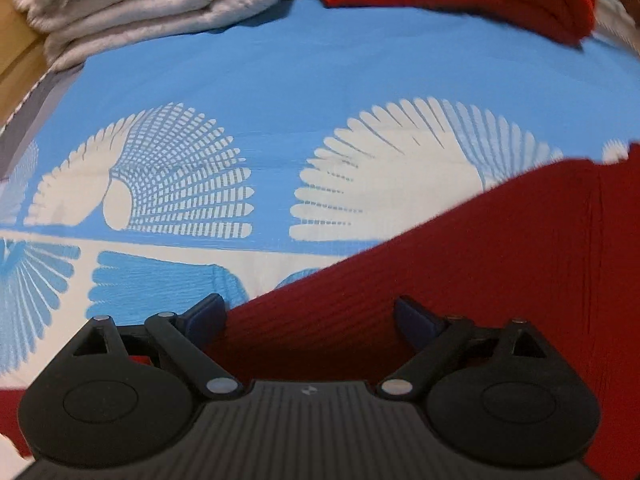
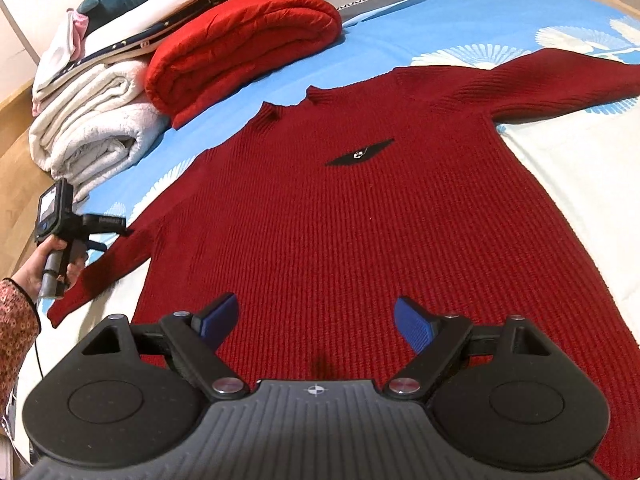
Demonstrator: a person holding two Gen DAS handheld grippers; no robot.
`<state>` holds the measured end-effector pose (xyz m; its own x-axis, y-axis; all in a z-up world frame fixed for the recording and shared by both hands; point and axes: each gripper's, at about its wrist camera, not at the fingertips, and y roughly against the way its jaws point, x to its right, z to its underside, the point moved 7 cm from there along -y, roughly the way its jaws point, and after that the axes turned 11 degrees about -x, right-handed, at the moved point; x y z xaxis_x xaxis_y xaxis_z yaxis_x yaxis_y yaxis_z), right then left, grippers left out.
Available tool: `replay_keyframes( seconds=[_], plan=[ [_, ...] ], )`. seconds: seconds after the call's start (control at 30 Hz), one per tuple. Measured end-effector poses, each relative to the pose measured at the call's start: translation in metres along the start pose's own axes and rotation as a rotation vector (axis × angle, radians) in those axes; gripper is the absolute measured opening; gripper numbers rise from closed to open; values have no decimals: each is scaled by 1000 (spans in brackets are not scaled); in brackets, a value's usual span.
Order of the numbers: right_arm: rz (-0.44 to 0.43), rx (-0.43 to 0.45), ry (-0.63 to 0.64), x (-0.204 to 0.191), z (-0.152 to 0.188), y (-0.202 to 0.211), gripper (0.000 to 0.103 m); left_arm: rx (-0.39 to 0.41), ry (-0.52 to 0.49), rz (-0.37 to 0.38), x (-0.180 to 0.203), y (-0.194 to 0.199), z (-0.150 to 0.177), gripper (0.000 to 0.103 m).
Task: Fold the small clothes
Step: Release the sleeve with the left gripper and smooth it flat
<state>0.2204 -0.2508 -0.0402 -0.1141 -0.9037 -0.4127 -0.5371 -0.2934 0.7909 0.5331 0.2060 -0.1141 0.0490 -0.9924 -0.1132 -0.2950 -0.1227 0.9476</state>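
On the bed, blue-and-white sheet, red sweater lies flat, front up, sleeves spread. Left claw angled steeply down over the left sleeve, jaws wide apart, nothing clamped; the person's left hand grips its handle at the sleeve end. Right claw tilted down above the hem, jaws wide apart, empty. Folded red blanket and white blanket stacked beyond the collar.

Both grippers wide apart
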Motion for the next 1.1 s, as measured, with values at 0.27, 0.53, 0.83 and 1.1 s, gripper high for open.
replay_keyframes(
  seconds=[0.27,0.53,0.83,1.1],
  plan=[
    [-5,-22,-20,0,0,-3,86,96,-219,-23,40,19,18,14],
    [8,-34,-47,8,0,-4,86,154,-150,-212,44,14,-11,10],
    [28,2,-23,16,-3,3,87,241,-3,-255,29,35,-5,92],
    [9,32,-67,27,-7,15,88,276,394,-19,-50,98,77,103]
  ],
)
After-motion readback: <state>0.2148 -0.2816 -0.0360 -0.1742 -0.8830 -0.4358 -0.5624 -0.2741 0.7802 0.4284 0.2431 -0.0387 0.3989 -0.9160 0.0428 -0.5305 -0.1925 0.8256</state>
